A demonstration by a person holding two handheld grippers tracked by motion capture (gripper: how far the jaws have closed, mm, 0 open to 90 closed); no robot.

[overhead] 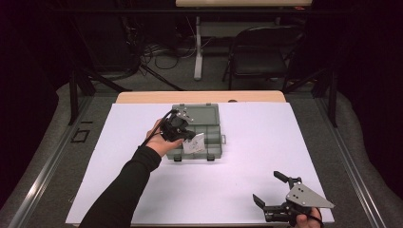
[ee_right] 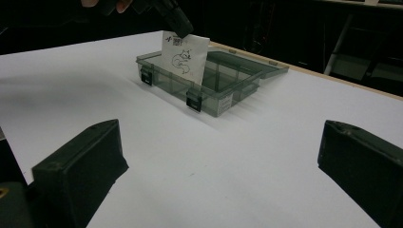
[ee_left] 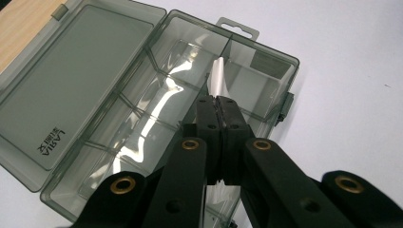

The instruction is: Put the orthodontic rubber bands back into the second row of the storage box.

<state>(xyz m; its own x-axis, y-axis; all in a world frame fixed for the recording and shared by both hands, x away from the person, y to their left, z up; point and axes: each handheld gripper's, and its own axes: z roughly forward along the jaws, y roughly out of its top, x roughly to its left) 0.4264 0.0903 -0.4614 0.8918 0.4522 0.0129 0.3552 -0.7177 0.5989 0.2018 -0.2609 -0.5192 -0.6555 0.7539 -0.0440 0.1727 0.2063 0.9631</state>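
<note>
left gripper (overhead: 189, 134): jaws pressed together, pinching the card (ee_right: 184, 58) by its top edge
card: white, small line drawing on its face, held roughly upright; lower part sits inside the organizer box (ee_left: 157, 95), near the latch-side wall. Which compartment, hard to tell, probably one by the front wall
organizer box: smoky clear plastic, lid (ee_left: 71, 80) folded flat open away from the person, dividers visible, on the white board (overhead: 247, 142)
right gripper (overhead: 273, 192): jaws spread wide, nothing between them, low over the board's near right corner, well apart from the box
board: lies on a wooden table (overhead: 142, 97)
</note>
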